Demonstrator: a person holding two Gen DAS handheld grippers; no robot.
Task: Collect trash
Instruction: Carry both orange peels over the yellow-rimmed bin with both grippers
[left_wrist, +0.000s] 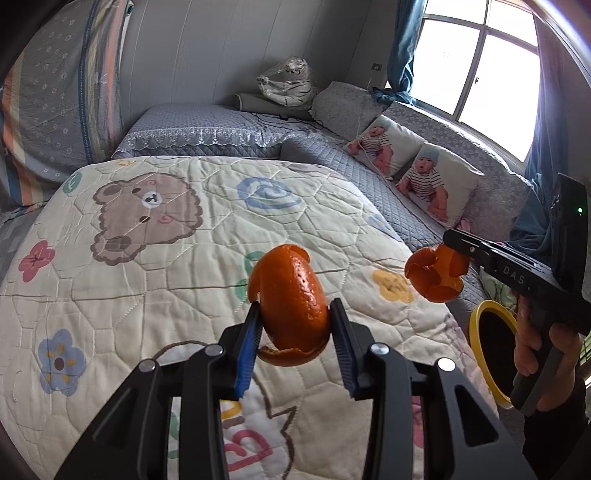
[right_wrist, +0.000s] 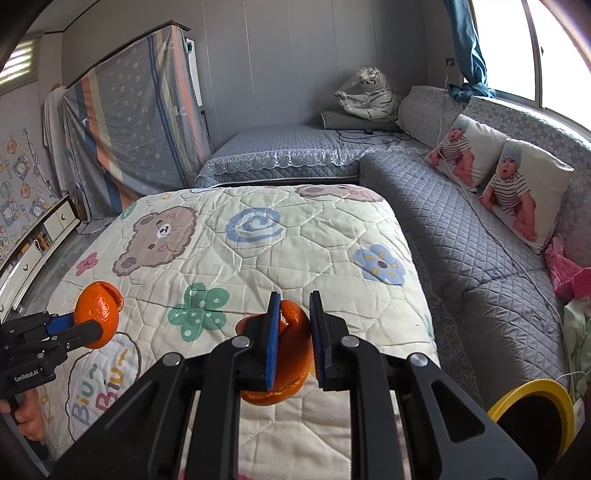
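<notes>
My left gripper (left_wrist: 294, 314) is shut on a large curled orange peel (left_wrist: 291, 295) and holds it above the cartoon quilt (left_wrist: 147, 240). It also shows at the left of the right wrist view (right_wrist: 86, 328) with its peel (right_wrist: 98, 314). My right gripper (right_wrist: 294, 321) is shut on a second orange peel (right_wrist: 286, 354), which hangs below its fingers. That gripper shows at the right of the left wrist view (left_wrist: 458, 243) with its peel (left_wrist: 436, 273) over the quilt's right edge. A yellow-rimmed bin (right_wrist: 532, 413) stands low on the right, beside the bed, and shows in the left wrist view (left_wrist: 491, 350).
A grey quilted sofa (right_wrist: 480, 240) with two baby-print pillows (right_wrist: 517, 192) runs along the right under the window. A second bed (right_wrist: 288, 147) with a plush tiger (right_wrist: 369, 92) lies beyond. A low white cabinet (right_wrist: 37, 236) stands at far left.
</notes>
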